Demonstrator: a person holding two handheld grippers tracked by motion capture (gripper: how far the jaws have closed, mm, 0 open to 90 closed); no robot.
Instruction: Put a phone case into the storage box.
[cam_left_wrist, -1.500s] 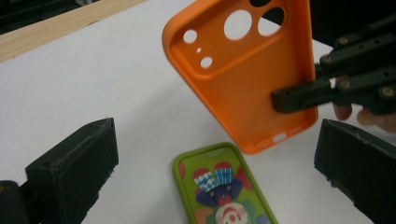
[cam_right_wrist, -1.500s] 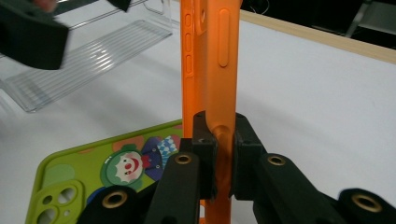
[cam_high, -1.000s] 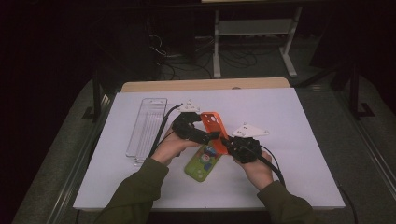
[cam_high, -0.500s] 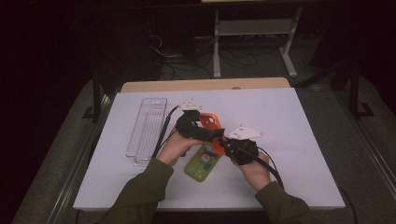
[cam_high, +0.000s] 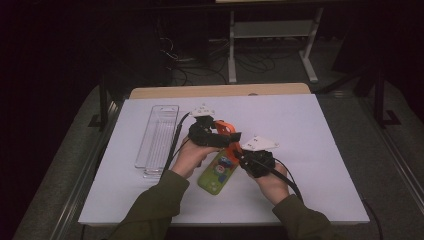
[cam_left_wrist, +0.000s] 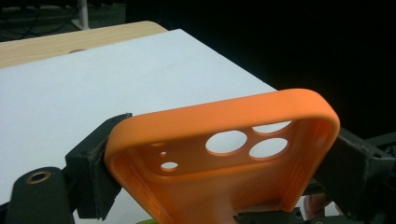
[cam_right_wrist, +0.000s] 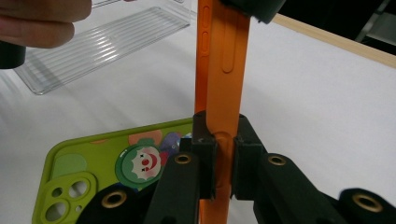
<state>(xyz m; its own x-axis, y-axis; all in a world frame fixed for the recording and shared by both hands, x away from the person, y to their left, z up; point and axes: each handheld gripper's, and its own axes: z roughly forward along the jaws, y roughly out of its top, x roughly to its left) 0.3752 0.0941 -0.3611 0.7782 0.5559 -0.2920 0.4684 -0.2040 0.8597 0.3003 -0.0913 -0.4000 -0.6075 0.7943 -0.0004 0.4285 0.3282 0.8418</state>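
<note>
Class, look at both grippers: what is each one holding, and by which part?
Both hold the orange phone case. The right gripper pinches one side wall; the left gripper, whose jaws have just been closing, clamps across its camera end.

We see a brightly lit white table (cam_high: 310, 150) against dim, murky surroundings; close views are sharp, with soft shadows.

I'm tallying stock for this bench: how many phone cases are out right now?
2. The orange silicone phone case is held off the table between both grippers; the green phone case with a clown sticker lies flat on the white tabletop beneath it. Others may be hidden under the hands.
</note>
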